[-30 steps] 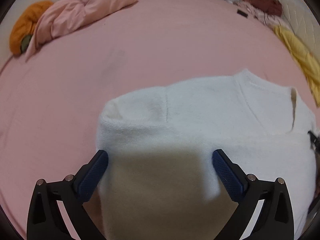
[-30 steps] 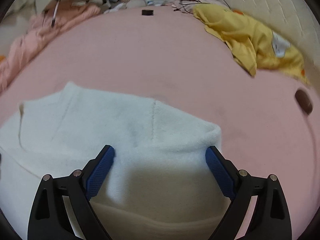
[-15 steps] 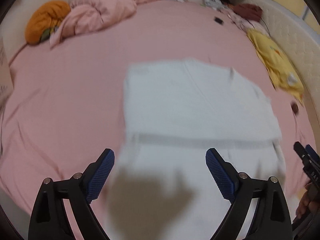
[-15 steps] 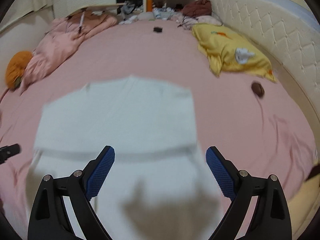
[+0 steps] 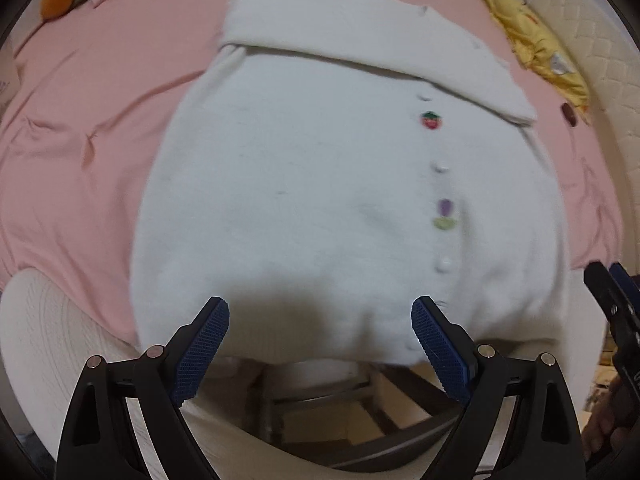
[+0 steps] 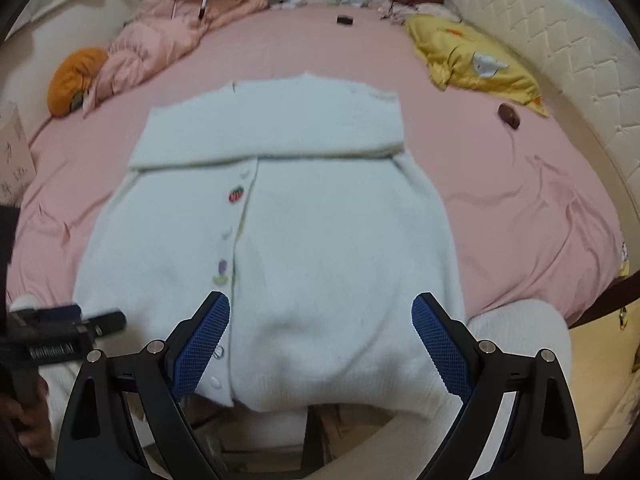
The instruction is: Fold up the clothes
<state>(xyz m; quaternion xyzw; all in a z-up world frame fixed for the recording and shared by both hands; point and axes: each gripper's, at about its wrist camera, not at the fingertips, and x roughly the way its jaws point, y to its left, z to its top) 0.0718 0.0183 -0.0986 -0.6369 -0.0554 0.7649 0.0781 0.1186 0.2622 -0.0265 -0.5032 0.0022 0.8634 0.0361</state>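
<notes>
A white fluffy cardigan (image 5: 320, 184) with small buttons and embroidered patches lies flat on the pink bed (image 5: 80, 128). Its far part is folded over toward me as a band (image 5: 360, 44). Its hem hangs over the near bed edge. It also shows in the right wrist view (image 6: 320, 248). My left gripper (image 5: 320, 344) is open and empty over the hem, left of the button line. My right gripper (image 6: 320, 340) is open and empty over the hem, right of the button line. Each gripper shows at the edge of the other's view (image 5: 616, 312) (image 6: 60, 332).
A yellow garment (image 6: 472, 60) lies at the far right near the quilted headboard (image 6: 560, 52). A pink quilt (image 6: 160, 40) and an orange cushion (image 6: 72, 80) lie at the far left. A small brown object (image 6: 509, 115) lies right of the cardigan. Clutter lines the far bed edge.
Both grippers have pulled back from the cardigan's folded far part to its hem at the near bed edge. The whole cardigan is now in view. Both stay open.
</notes>
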